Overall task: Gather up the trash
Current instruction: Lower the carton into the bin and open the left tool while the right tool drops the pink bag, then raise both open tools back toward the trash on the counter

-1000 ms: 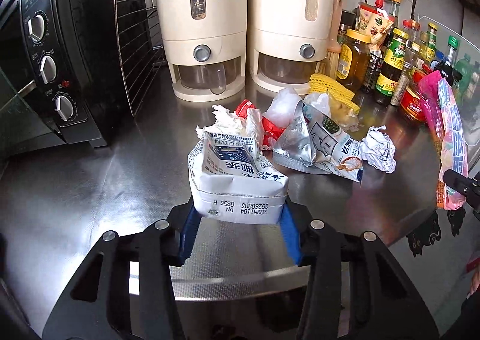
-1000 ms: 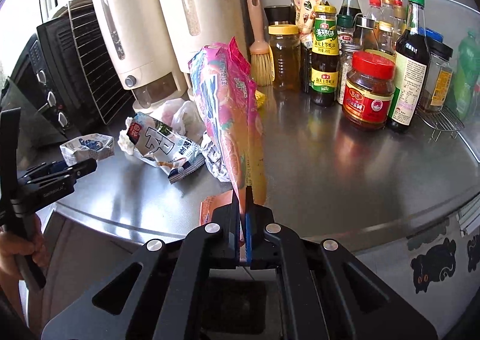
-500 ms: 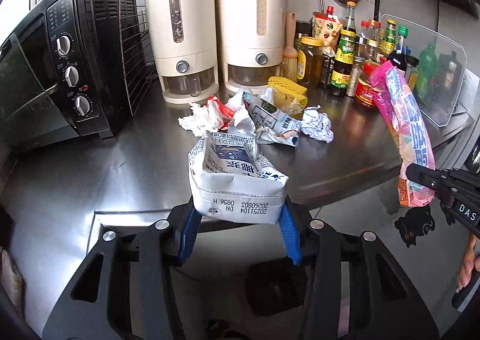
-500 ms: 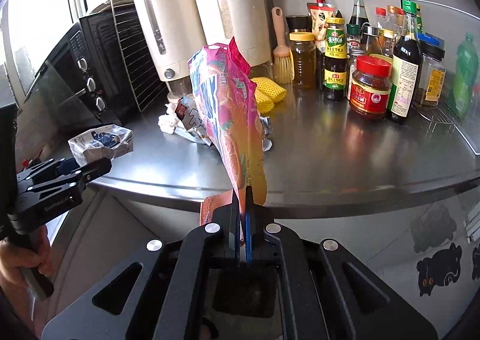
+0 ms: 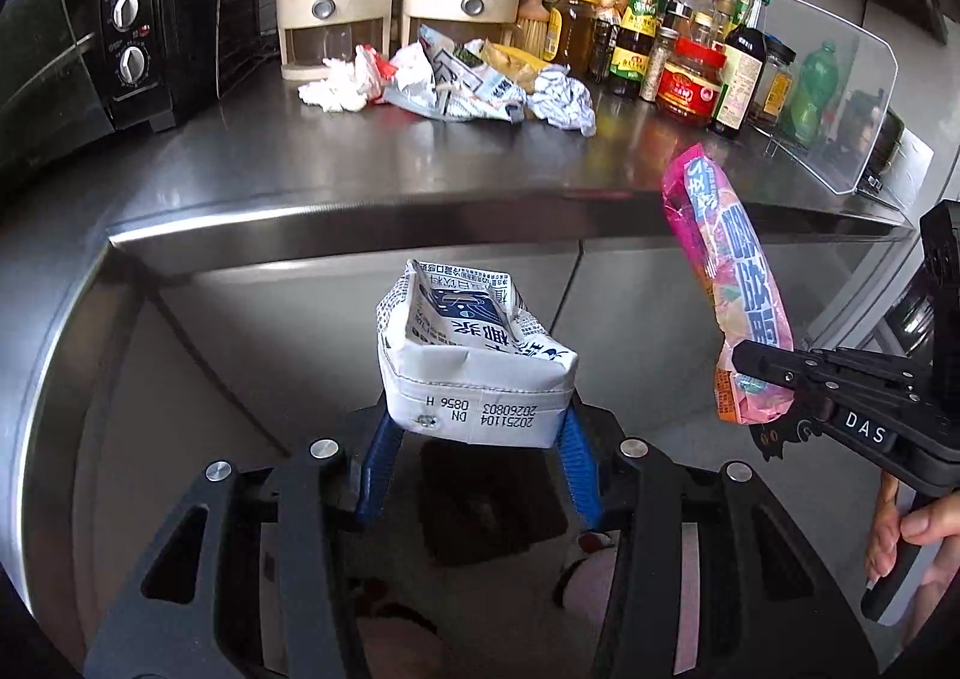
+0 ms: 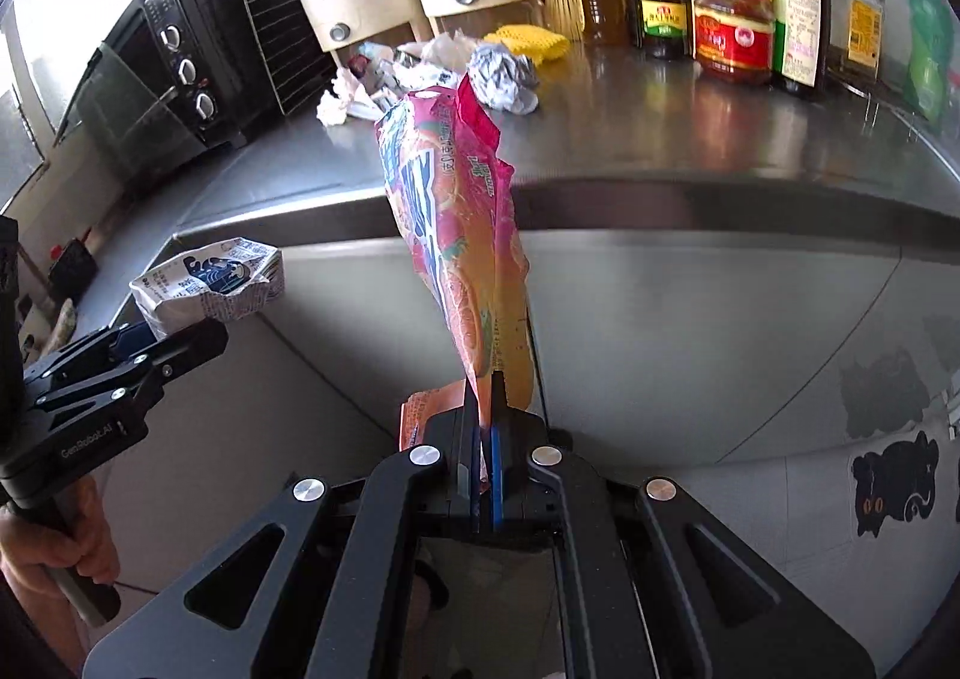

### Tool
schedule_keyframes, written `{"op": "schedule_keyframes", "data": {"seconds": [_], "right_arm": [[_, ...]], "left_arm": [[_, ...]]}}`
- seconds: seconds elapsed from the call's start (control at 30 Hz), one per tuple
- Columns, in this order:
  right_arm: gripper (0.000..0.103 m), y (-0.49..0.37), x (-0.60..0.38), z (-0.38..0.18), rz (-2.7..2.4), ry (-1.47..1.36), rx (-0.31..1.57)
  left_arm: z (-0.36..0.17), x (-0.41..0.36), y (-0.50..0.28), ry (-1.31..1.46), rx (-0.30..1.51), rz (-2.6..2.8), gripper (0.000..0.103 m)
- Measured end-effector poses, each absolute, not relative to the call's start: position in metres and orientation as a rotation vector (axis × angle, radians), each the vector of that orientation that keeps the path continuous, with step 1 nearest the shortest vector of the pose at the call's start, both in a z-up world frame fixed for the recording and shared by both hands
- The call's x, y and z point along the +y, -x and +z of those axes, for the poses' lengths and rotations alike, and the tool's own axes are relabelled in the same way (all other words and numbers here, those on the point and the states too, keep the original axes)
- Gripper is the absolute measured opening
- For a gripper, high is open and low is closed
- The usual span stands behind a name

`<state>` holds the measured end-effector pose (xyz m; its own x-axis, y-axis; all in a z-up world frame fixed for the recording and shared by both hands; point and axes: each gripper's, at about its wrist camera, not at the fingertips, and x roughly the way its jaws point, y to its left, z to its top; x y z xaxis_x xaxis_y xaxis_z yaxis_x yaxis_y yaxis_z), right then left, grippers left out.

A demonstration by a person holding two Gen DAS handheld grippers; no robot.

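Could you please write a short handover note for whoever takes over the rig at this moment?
Left gripper: shut on the crushed white carton, held off the counter's front edge.
Right gripper: shut on the pink snack wrapper, which stands up from the jaws, also off the counter.
Done: both pieces lifted clear.
Left: drop them in a bin (none in clear view), then fetch the tissue, printed bag and foil ball on the steel counter.

"20251104", upside down, on carton (image 5: 474, 373)
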<state>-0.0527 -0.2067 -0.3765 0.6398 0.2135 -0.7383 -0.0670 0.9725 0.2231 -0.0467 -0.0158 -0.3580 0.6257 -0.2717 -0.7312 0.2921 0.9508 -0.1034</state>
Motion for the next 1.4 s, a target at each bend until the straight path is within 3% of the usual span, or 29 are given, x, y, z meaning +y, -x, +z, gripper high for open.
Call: {"op": "schedule_keyframes", "data": {"seconds": [0.83, 1.3, 1.4], "right_arm": [[0.004, -0.004, -0.19, -0.58, 0.156, -0.297, 1.248], [0.009, -0.035, -0.183, -0.622, 0.141, -0.348, 1.369], [0.014, -0.039, -0.18, -0.622, 0.131, -0.348, 1.377]], "left_arm": [[-0.567, -0.043, 0.004, 0.009, 1.211, -0.362, 0.045], [-0.605, -0.053, -0.017, 0.018, 1.295, -0.381, 0.046], [-0.6, -0.048, -0.017, 0.021, 1.287, -0.383, 0.054]]}}
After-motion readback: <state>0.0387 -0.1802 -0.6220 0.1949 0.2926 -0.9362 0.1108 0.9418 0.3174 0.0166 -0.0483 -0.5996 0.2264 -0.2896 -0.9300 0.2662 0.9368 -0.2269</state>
